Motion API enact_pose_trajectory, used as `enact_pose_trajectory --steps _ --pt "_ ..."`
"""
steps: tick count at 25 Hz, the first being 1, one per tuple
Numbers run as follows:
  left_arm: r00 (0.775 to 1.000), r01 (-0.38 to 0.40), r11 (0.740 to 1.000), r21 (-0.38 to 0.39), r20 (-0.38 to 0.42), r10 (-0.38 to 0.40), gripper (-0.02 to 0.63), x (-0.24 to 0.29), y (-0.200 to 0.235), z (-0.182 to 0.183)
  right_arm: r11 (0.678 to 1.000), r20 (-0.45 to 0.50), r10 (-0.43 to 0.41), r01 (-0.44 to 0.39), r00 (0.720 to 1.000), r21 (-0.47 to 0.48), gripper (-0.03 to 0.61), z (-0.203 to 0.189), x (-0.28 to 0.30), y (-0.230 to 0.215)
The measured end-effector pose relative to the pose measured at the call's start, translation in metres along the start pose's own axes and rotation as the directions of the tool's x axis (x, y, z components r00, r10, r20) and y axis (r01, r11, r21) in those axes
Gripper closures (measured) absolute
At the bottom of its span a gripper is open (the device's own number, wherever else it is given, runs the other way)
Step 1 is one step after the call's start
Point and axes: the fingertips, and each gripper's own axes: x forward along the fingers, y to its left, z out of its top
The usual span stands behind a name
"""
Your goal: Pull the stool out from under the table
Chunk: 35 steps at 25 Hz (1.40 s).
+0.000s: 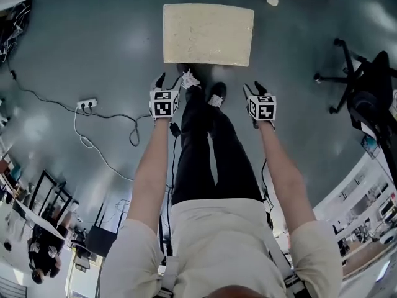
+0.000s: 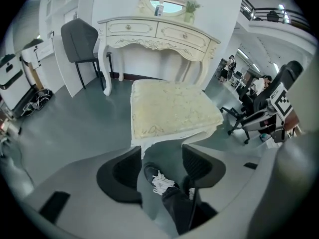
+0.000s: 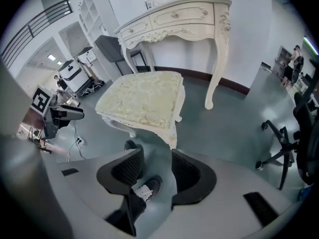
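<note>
The cream cushioned stool point(image 1: 208, 34) stands on the grey floor just ahead of the person's feet, out in front of the white dressing table point(image 2: 157, 31). My left gripper point(image 1: 169, 82) hovers near the stool's near left corner, and my right gripper point(image 1: 257, 87) hovers off its near right corner. In the left gripper view the stool point(image 2: 172, 111) lies beyond the left gripper point(image 2: 162, 166), whose jaws stand apart with only a shoe and floor showing between them. The right gripper point(image 3: 157, 168) is open too, below the stool's corner point(image 3: 142, 101). Neither gripper touches the stool.
A black office chair point(image 1: 366, 85) stands at the right. A power strip point(image 1: 87, 104) with trailing cable lies on the floor at the left. A grey chair point(image 2: 79, 41) sits beside the table. The person's shoes point(image 1: 216, 95) are close to the stool's near edge.
</note>
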Motion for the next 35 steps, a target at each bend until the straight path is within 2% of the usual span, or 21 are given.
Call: enact_pose_trajectory --steps 5,7,13,18,26,30,32,35 --pt "0.999 0.020 1.000 -0.012 0.039 -0.019 0.350 -0.058 -0.027 0.034 0.994 0.013 0.023 -0.021 1.000 -0.106 0.365 0.032 -0.051 0.026" --pt "0.998 0.029 1.000 -0.011 0.060 -0.028 0.350 -0.076 -0.038 0.047 0.993 0.029 0.036 -0.032 0.999 -0.115 0.364 0.042 -0.067 0.035" --pt "0.995 0.036 0.997 -0.062 0.098 -0.030 0.364 -0.128 -0.058 0.072 0.996 0.067 0.052 -0.047 0.996 -0.072 0.364 0.065 -0.112 0.066" --pt "0.990 0.043 0.995 -0.091 0.135 -0.031 0.365 -0.173 -0.073 0.085 0.997 0.058 0.063 -0.060 0.996 -0.043 0.365 0.055 -0.147 0.096" --pt "0.982 0.048 0.999 -0.015 0.185 -0.044 0.376 -0.226 -0.092 0.119 0.997 0.145 0.065 -0.068 0.987 0.019 0.365 0.076 -0.205 0.119" --pt "0.976 0.036 0.998 0.060 0.214 -0.048 0.376 -0.246 -0.107 0.144 0.996 0.211 0.060 -0.074 0.976 0.056 0.365 0.099 -0.232 0.120" --pt "0.973 0.038 0.997 0.063 0.227 -0.052 0.376 -0.253 -0.118 0.150 0.994 0.242 0.065 -0.084 0.968 0.071 0.365 0.105 -0.243 0.121" --pt "0.968 0.040 0.999 0.017 0.248 -0.043 0.376 -0.262 -0.130 0.155 0.993 0.244 0.086 -0.103 0.966 0.057 0.365 0.106 -0.253 0.121"
